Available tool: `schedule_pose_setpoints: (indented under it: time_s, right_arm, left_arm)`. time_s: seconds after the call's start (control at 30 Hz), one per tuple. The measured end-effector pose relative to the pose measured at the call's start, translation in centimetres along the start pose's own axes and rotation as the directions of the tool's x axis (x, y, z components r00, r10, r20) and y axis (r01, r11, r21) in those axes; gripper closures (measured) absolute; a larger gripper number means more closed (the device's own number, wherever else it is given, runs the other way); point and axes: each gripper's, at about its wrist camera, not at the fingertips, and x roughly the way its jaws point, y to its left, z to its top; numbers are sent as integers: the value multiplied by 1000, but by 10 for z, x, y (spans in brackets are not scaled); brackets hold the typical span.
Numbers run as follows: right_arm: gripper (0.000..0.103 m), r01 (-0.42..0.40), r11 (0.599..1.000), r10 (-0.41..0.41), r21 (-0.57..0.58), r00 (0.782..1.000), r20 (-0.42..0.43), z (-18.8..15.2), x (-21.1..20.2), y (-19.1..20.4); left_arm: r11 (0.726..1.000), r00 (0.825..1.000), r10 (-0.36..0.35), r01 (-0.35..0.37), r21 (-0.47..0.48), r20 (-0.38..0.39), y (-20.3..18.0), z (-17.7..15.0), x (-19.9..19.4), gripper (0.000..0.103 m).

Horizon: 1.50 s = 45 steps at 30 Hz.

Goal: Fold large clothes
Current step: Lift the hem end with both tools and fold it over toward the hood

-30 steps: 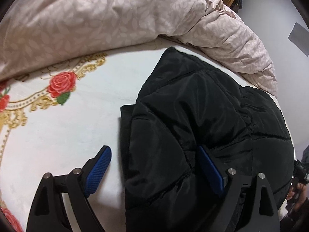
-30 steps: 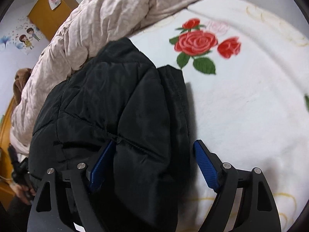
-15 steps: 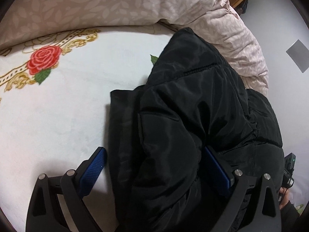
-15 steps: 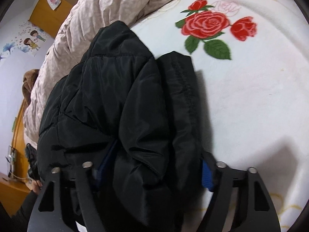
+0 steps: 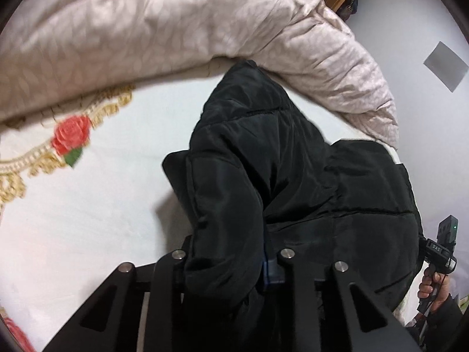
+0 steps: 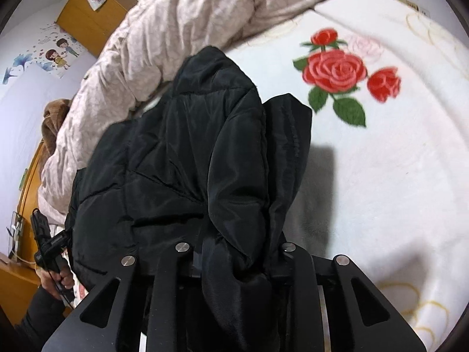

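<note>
A black puffer jacket (image 5: 287, 182) lies bunched on a white bedspread with red roses (image 5: 88, 205). My left gripper (image 5: 231, 261) is shut on a thick fold of the jacket's edge, which hides most of the blue pads. In the right wrist view the same jacket (image 6: 181, 161) fills the middle. My right gripper (image 6: 234, 252) is shut on another fold of its edge, lifted a little off the bedspread (image 6: 381, 176). The fabric hangs between the jaws and hides the fingertips.
A crumpled pink duvet (image 5: 176, 23) is heaped along the far side of the bed (image 6: 190, 14). A wooden cabinet (image 6: 91, 14) and wall stickers stand behind. The other handle with my hand shows at the frame edges (image 5: 436, 264) (image 6: 49, 249).
Both grippers have closed from open onto folds of the jacket's edge and raised them slightly. The jacket has bunched up between them.
</note>
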Motion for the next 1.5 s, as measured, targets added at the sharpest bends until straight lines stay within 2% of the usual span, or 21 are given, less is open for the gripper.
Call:
schedule_pose_setpoints:
  time_s: [0.17, 0.4, 0.53, 0.73, 1.1, 1.5]
  right_arm:
    - [79, -20, 1000, 21, -20, 999, 41, -10, -34, 11]
    - [79, -58, 998, 59, -12, 995, 75, -45, -78, 19]
    - [79, -64, 998, 64, -11, 995, 71, -57, -87, 22]
    - [79, -72, 997, 73, -25, 995, 73, -58, -90, 30]
    - [79, -108, 992, 114, -66, 989, 91, -30, -68, 64]
    - [79, -120, 987, 130, -111, 987, 89, 27, -4, 116]
  left_arm:
    - [999, 999, -7, 5, 34, 49, -17, -3, -38, 77]
    - [999, 996, -30, 27, 48, 80, -25, -32, -80, 78]
    - [998, 996, -34, 30, 50, 84, -25, -46, -93, 78]
    - [999, 996, -28, 24, 46, 89, -22, -52, -102, 78]
    - [998, 991, 1, -10, 64, 136, -1, -16, -112, 78]
    - [996, 984, 47, -59, 64, 173, 42, 63, -87, 77]
